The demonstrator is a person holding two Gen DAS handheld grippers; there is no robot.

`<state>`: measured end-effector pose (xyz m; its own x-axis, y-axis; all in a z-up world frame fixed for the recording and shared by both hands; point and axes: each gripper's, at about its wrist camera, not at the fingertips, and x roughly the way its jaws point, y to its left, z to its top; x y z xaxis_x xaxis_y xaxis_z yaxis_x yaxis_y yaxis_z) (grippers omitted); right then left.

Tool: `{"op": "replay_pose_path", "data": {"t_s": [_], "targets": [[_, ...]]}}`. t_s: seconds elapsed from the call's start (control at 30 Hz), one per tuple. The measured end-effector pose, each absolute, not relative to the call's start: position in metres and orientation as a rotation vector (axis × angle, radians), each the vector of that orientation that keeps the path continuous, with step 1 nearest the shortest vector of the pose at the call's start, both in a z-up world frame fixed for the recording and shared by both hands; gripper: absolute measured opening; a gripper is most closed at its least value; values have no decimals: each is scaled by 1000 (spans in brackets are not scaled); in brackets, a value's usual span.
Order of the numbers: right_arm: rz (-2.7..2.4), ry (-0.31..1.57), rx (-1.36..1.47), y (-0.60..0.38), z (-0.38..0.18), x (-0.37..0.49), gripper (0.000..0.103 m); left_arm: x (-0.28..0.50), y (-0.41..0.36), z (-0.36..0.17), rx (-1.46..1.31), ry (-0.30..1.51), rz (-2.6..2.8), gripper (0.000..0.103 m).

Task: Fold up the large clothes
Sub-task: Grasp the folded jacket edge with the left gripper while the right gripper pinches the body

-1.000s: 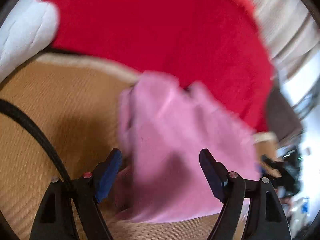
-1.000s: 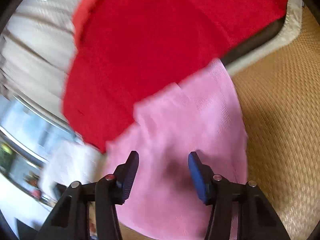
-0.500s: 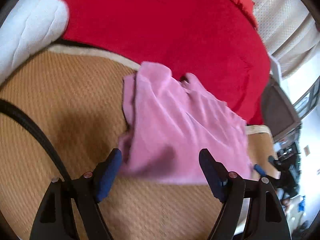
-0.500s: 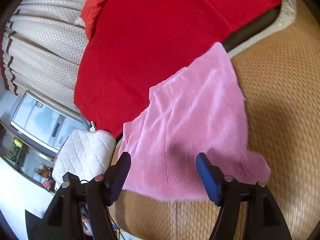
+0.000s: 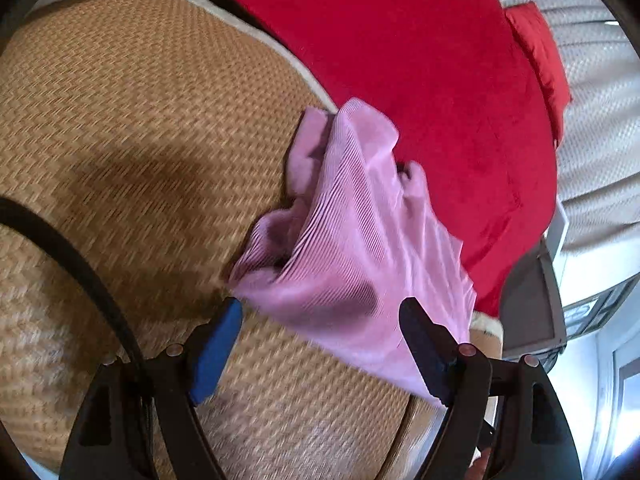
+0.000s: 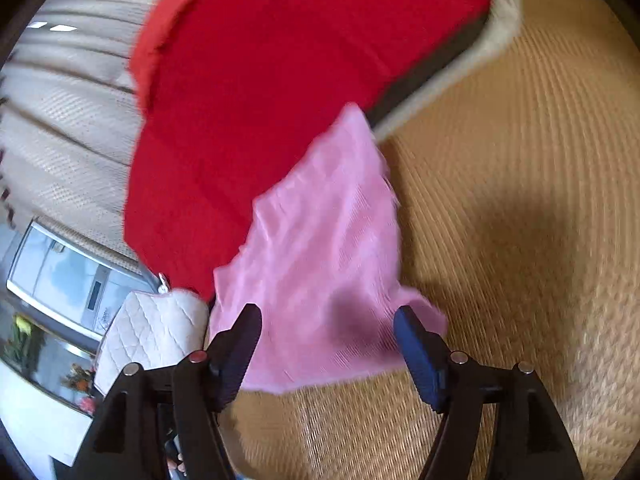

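A pink ribbed garment (image 5: pixel 352 248) is seen crumpled on the woven mat (image 5: pixel 132 128), its far edge against a red cover (image 5: pixel 420 60). The left gripper (image 5: pixel 320 344) and the right gripper (image 6: pixel 328 344) are spread, pinching nothing; the right jaws have just been opening. No writing can be read, perhaps because of blur.

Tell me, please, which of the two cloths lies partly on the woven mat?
The pink cloth; the red cloth lies beyond the mat.

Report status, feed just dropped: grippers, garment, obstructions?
Left gripper open, right gripper open, neither holding. Pink garment rumpled on woven mat, edge overlapping red blanket. Nothing obstructing.
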<state>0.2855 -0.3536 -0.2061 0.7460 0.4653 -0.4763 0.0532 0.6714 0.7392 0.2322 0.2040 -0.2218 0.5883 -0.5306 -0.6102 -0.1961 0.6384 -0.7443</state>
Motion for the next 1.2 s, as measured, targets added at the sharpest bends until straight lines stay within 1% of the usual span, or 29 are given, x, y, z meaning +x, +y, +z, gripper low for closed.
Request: {"op": "replay_pose_path", "data": {"t_s": [0.03, 0.1, 0.13, 0.17, 0.33, 0.4, 0.43, 0.47, 0.57, 0.73, 0.77, 0.8, 0.87, 0.9, 1.0, 1.1, 1.2], "targets": [[267, 681, 800, -350, -201, 286, 69, 237, 201, -224, -893, 951, -217, 81], [314, 670, 770, -335, -197, 296, 56, 243, 192, -231, -914, 963, -208, 81], [341, 689, 732, -321, -198, 307, 40, 248, 188, -233, -922, 955, -209, 81], [347, 701, 700, -310, -198, 313, 35, 249, 184, -233, -924, 943, -204, 81], [341, 748, 607, -266, -208, 352, 34, 256, 164, -236, -918, 886, -180, 80], [291, 827, 578, -267, -228, 364, 34, 259, 159, -239, -943, 868, -172, 79], [278, 905, 566, -262, -242, 377, 33, 259, 158, -239, -963, 860, -175, 79], [292, 941, 571, -260, -253, 384, 31, 260, 156, -240, -997, 849, -193, 79], [303, 937, 558, -261, -253, 385, 29, 267, 149, -240, -998, 845, -190, 83], [317, 927, 536, -260, -256, 383, 29, 278, 137, -238, -1011, 800, -187, 82], [320, 926, 541, -260, -258, 378, 29, 280, 133, -237, -1004, 782, -183, 70], [324, 926, 542, -259, -259, 377, 29, 284, 129, -234, -965, 780, -165, 48], [332, 926, 541, -259, -257, 378, 28, 298, 120, -233, -902, 799, -160, 33], [335, 926, 539, -259, -258, 378, 28, 301, 117, -233, -889, 803, -162, 28], [351, 934, 533, -263, -256, 374, 28, 305, 106, -216, -797, 781, -181, 22], [375, 970, 567, -266, -258, 373, 28, 301, 93, -192, -676, 744, -218, 20], [402, 1010, 586, -266, -260, 369, 28, 291, 94, -181, -652, 759, -236, 20]]}}
